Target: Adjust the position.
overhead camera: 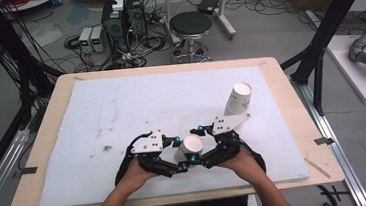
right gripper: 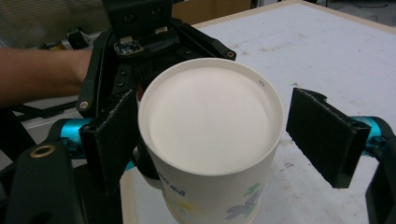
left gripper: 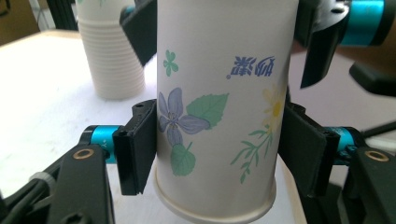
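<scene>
A flower-printed paper cup (overhead camera: 191,143) (left gripper: 219,93) stands upside down near the front middle of the white mat (overhead camera: 121,113), its flat base (right gripper: 210,112) facing up. My left gripper (overhead camera: 179,154) (left gripper: 219,149) is shut on the cup, with both pads pressed to its sides low on the wall. My right gripper (overhead camera: 198,145) (right gripper: 219,135) is open around the cup's upper part. Its left pad sits against the wall and its right pad stands apart from it. A tall stack of the same cups (overhead camera: 237,98) (left gripper: 112,56) stands upside down at the right of the mat.
The mat covers a wooden table (overhead camera: 48,130) whose front edge lies just under the person's hands. A black stool (overhead camera: 190,24) and computer boxes (overhead camera: 123,15) with cables stand on the floor beyond the far edge. Black frame posts (overhead camera: 326,40) rise at the right.
</scene>
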Demonstrator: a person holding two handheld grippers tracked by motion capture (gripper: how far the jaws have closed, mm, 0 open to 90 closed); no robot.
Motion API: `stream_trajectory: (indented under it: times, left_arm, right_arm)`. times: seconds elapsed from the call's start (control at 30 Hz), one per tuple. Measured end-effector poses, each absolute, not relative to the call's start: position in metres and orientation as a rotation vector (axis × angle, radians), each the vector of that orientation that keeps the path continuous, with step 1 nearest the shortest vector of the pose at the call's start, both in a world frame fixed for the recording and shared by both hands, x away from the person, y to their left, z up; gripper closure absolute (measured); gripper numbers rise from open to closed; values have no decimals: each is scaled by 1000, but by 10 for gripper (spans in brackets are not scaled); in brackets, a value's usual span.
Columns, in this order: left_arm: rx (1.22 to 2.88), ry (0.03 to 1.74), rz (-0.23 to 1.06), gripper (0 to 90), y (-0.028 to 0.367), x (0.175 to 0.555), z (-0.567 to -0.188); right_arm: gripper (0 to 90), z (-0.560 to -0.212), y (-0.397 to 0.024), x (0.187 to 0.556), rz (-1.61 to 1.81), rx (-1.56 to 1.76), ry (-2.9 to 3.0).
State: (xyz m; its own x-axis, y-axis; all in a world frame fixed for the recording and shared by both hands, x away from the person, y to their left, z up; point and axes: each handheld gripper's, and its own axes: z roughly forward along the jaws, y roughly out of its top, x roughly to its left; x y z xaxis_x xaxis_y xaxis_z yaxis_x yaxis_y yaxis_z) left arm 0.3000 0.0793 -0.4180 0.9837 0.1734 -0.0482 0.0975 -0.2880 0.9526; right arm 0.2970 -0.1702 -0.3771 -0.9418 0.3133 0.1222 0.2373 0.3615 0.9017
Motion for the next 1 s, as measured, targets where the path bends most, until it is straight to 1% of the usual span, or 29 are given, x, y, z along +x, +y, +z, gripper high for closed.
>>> stream_trajectory:
  times: [0.2,0.37,0.53,0.7,0.93,1.0]
  left_arm:
    - [2052,181,94,344,83,303,-404]
    - [2189,171,98,344,84,304,-395]
    - [2278,137,99,343,82,303,-390]
    - [2328,106,97,343,80,300,-389]
    - [2357,81,90,344,77,299,-390]
    - [2365,66,84,344,76,299,-390]
  right_arm:
    - [184,-373,-167,296,1579,451,2580]
    - [184,-370,-160,298,1416,344,2654]
    - [185,-366,-153,300,1294,272,2701]
    - [189,-365,-147,302,1206,215,2753]
    - [276,-366,-137,298,1085,104,2824]
    - [333,-367,-136,298,1068,76,2833]
